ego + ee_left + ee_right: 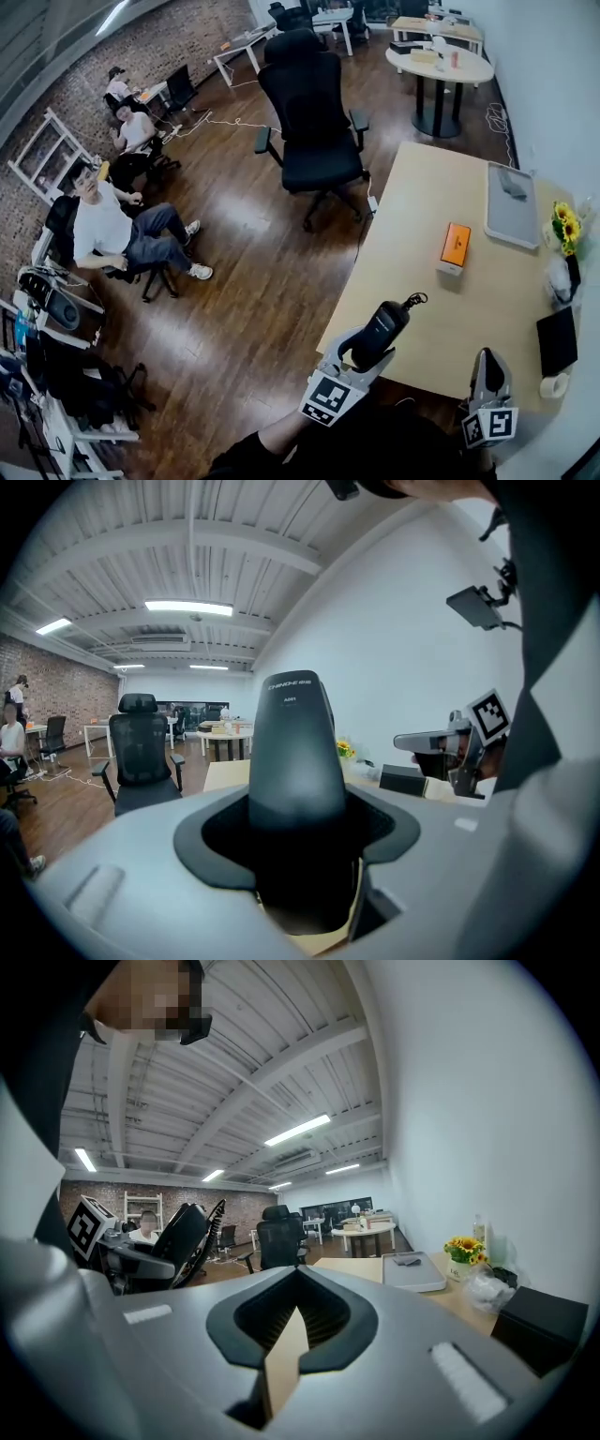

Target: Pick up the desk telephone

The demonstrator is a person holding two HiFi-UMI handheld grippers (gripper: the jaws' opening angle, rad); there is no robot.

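The black telephone handset (380,333) hangs above the near left corner of the wooden desk (422,253), with a short curl of cord (413,300) at its far end. My left gripper (368,354) is shut on its lower part; in the left gripper view the handset (295,752) rises upright from between the jaws of the left gripper (298,841). To its right, my right gripper (487,371) floats over the desk's near edge, shut and holding nothing (292,1314). The right gripper view also catches the handset (178,1232) at the left.
On the desk lie an orange box (456,246), a grey tray (511,204), sunflowers (564,228), a black flat box (557,339) and a tape roll (554,385). A black office chair (314,122) stands beyond the desk. People sit at the far left (112,230).
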